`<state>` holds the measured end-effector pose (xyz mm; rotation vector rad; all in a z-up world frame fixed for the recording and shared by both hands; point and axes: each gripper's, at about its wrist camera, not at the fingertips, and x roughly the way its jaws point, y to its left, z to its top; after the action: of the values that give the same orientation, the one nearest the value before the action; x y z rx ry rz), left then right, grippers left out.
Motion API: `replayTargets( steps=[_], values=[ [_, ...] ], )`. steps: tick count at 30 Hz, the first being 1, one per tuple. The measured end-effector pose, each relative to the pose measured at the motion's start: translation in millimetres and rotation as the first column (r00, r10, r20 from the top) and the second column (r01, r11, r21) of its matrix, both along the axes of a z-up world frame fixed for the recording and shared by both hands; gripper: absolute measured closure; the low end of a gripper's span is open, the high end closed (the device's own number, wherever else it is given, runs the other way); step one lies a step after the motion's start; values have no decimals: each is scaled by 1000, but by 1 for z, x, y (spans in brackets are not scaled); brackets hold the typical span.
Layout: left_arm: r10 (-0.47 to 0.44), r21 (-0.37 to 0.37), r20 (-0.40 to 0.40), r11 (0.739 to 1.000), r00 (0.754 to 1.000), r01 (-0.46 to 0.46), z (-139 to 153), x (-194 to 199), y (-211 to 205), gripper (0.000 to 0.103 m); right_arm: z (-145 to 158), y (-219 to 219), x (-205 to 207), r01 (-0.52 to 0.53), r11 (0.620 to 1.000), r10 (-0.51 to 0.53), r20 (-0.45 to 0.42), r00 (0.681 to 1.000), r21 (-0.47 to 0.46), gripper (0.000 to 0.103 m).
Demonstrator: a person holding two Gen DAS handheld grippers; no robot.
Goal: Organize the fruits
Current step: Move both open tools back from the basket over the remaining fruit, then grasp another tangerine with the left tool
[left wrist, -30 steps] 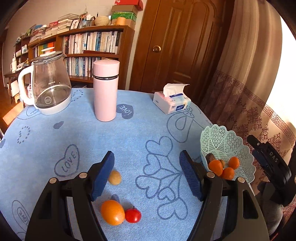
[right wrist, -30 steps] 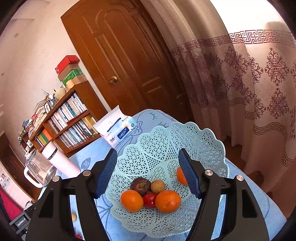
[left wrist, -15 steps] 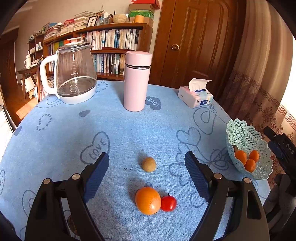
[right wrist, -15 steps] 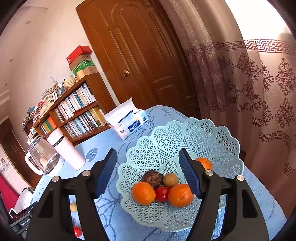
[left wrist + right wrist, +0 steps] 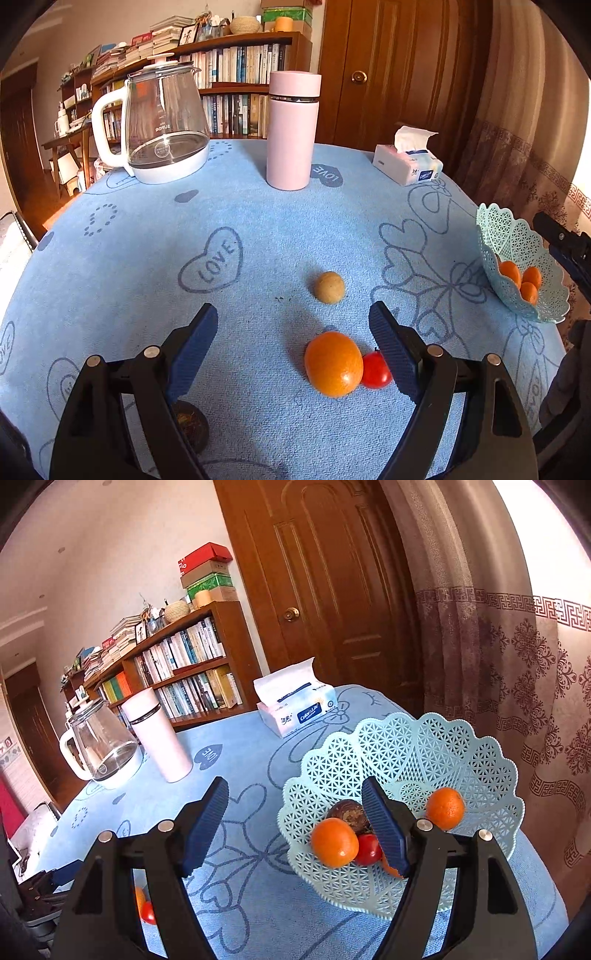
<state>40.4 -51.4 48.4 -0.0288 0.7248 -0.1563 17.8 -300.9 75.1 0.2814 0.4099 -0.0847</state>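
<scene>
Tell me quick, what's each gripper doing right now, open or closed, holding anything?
Left gripper: open, holding nothing, above the orange and cherry tomato.
Right gripper: open, holding nothing, beside the basket.

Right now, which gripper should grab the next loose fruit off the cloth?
Left. The left gripper is open with the orange and small tomato lying between its fingers. The right gripper is open and empty beside the basket, away from the loose fruit.
</scene>
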Motion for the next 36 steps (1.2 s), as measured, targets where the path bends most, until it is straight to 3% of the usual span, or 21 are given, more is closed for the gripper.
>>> replayTargets(
  steps=[14,22,30,36],
  values=[
    [-33,18,-56,999,998,35,-22,-2,-5,20,-11,27,7,-86,995,83,-46,995,-58,27],
    [-10,22,-59,1000,998,11,-18,-2,3,18,-12,28,7,-92,994,89,-47,995,-60,27],
    [83,-3,-52,997,995,-83,-12,-1,33,18,-11,31,6,-101,993,97,-50,994,-68,27],
    [44,-20,-41,999,998,-45,-10,-9,29,18,-12,33,7,-108,991,104,-53,993,-74,27]
  ],
)
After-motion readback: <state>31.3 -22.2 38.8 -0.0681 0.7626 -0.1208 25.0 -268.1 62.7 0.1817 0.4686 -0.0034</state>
